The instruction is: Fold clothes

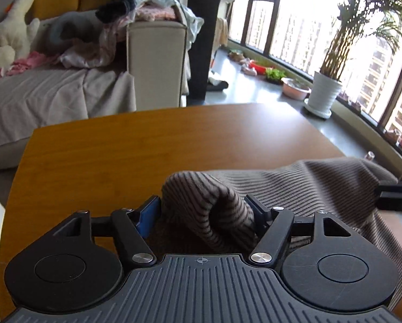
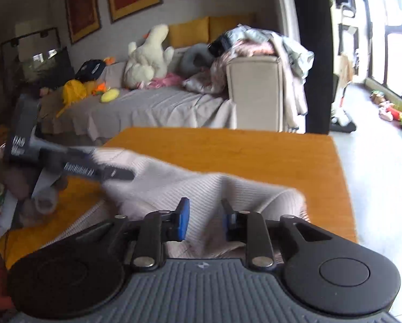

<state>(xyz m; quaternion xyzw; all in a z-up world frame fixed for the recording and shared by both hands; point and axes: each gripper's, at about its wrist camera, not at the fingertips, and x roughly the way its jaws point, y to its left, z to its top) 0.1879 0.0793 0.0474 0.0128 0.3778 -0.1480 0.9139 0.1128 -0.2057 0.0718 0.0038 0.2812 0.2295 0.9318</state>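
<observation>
- Ribbed grey-brown knit garment [image 1: 308, 188] lies on the wooden tabletop [image 1: 147, 148], at its near edge, away from the sofa [image 1: 52, 94].
- Left tool [image 1: 203, 210]: fingers spread wide, a bunched fold of the knit sits between them (pads not pinching it).
- Right tool [image 2: 205, 220]: fingers apart, over the knit, grasping nothing; view blurred.

A grey-brown garment [image 1: 295, 185] with fine dark ribbed stripes lies on an orange-brown wooden table [image 1: 147, 145], between black grippers' blue pads [image 2: 184, 219].
</observation>
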